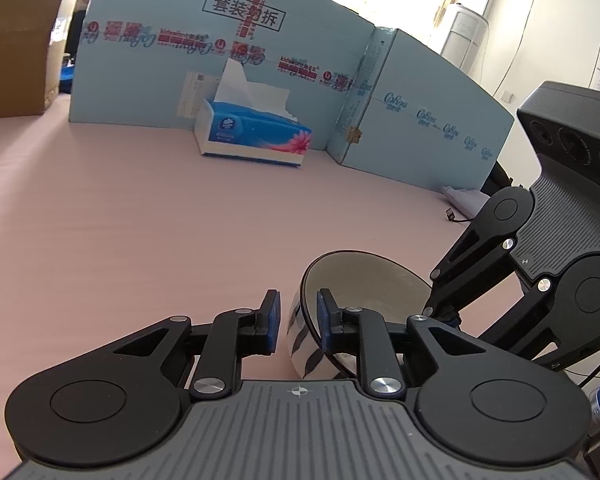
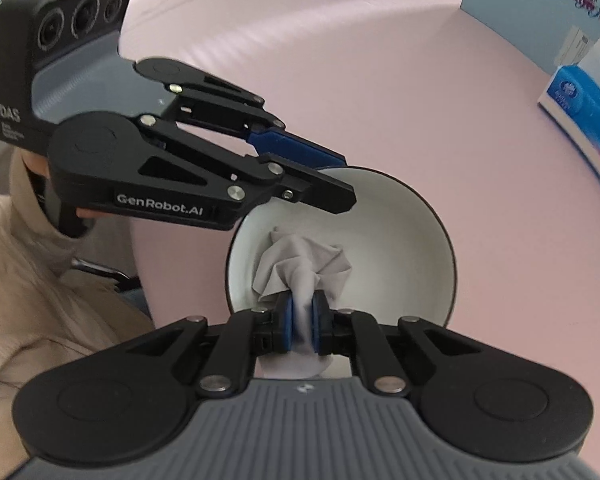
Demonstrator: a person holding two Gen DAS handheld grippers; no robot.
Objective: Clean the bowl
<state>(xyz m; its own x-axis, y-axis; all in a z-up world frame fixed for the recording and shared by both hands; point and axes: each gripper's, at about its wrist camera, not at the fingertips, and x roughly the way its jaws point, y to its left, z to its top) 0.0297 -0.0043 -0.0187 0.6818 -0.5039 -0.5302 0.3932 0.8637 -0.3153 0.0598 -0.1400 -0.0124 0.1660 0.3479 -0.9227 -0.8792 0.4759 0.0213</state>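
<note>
- The bowl (image 2: 380, 240) sits tilted on the pink bench (image 2: 420, 100); it looks rigid, glossy and likely slippery (breakable too), so hold it by the rim.
- Left tongs (image 1: 298, 322) pinch that rim.
- Right tongs (image 2: 302, 326) clamp a crumpled tissue (image 2: 300, 264) against the inside.

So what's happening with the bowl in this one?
A person is wiping a bowl on the pink table. The left claw straddles the bowl's rim, one finger inside and one outside. The right claw is shut on a crumpled tissue pressed against the white interior. A tissue box sits behind.
</note>
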